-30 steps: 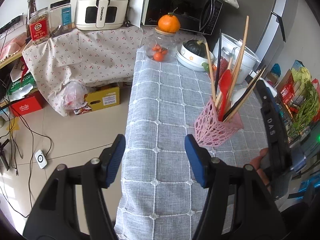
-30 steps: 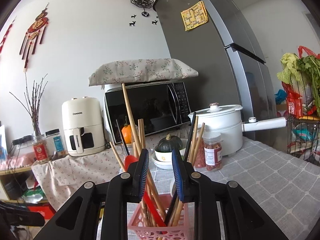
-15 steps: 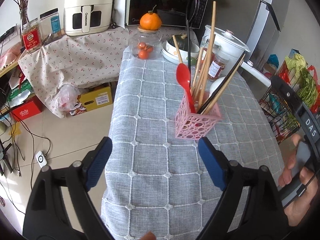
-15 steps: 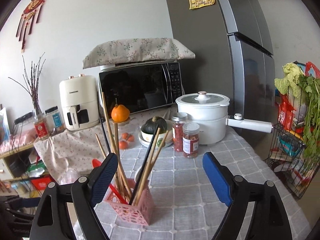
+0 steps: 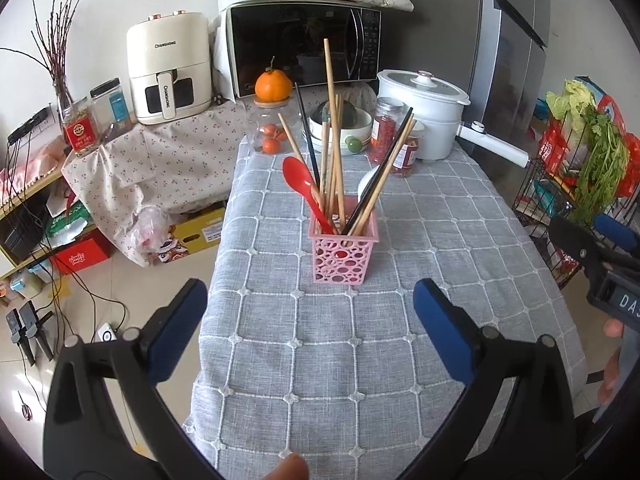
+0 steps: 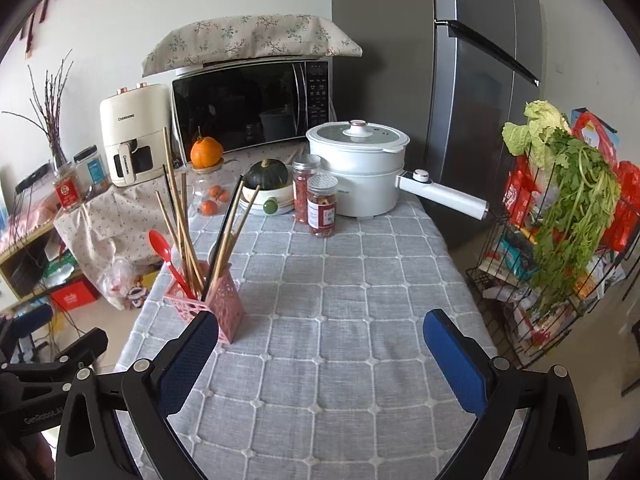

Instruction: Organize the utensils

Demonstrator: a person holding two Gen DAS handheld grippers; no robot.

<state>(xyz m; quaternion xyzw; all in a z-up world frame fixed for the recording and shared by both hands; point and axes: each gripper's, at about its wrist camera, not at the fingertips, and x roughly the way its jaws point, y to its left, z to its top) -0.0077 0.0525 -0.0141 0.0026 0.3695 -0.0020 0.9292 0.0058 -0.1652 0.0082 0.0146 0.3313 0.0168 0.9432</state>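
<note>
tongs: two (both agape) | pink holder (image 5: 343,256): one | red spoon (image 5: 301,181): one

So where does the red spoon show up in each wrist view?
Left wrist: the red spoon sits just above centre, leaning left out of the pink holder.
Right wrist: the red spoon is left of centre, again on the holder's left side.
Shared landmark: the white cooking pot behind.

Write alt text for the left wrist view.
A pink utensil basket holding chopsticks and a red spoon stands upright on a grey checked tablecloth, beyond the open, empty left gripper. Its jaws have just been opening.
</note>
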